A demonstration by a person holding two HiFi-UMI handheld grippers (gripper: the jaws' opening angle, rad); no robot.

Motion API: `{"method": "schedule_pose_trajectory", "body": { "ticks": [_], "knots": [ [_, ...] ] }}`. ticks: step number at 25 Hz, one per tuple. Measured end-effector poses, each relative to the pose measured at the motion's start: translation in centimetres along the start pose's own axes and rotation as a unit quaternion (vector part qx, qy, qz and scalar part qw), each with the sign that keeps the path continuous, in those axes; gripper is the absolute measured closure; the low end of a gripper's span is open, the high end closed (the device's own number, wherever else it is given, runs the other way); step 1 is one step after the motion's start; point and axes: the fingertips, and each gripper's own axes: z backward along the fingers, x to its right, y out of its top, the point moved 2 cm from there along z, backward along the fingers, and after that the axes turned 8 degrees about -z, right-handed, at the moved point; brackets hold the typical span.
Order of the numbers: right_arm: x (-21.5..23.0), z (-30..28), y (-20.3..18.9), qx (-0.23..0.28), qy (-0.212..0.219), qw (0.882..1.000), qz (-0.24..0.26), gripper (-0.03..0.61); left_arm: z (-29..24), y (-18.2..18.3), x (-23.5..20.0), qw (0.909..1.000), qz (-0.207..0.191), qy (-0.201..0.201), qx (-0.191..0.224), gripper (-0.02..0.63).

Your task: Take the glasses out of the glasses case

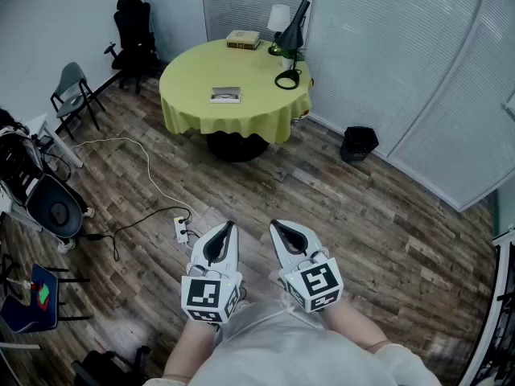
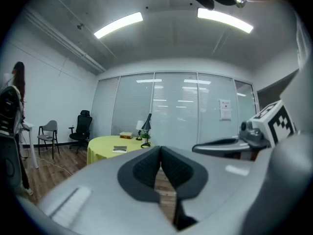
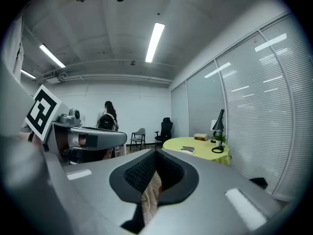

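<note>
Left gripper (image 1: 228, 230) and right gripper (image 1: 276, 227) hang closed, empty (well short of the table (image 1: 193, 115)); likely nothing started; next, reach the glasses case (image 1: 225, 95).

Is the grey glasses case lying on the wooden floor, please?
No, the grey glasses case lies on the round table's yellow-green cloth.

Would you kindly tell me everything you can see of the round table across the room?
The round table wears a yellow-green cloth hanging in folds over a dark base. It stands on the wood floor near the blinds. On it lie a small pale flat case, stacked books and a black desk lamp.
</note>
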Motion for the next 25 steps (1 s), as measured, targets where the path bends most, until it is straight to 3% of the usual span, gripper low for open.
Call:
{"method": "schedule_pose_trajectory", "body": {
  "ticks": [12, 25],
  "knots": [
    [-1.5, -2.6, -1.3, -0.025, -0.002, 1.0, -0.018, 0.58, 0.1, -1.2, -2.5, 0.9999, 0.009, -0.005, -0.007, 0.607],
    [-6.2, -9.8, -4.5, -0.072, 0.011, 0.996, -0.044, 0.578, 1.2, -5.9, -11.1, 0.9981, 0.048, 0.013, -0.036, 0.607]
  ]
}}
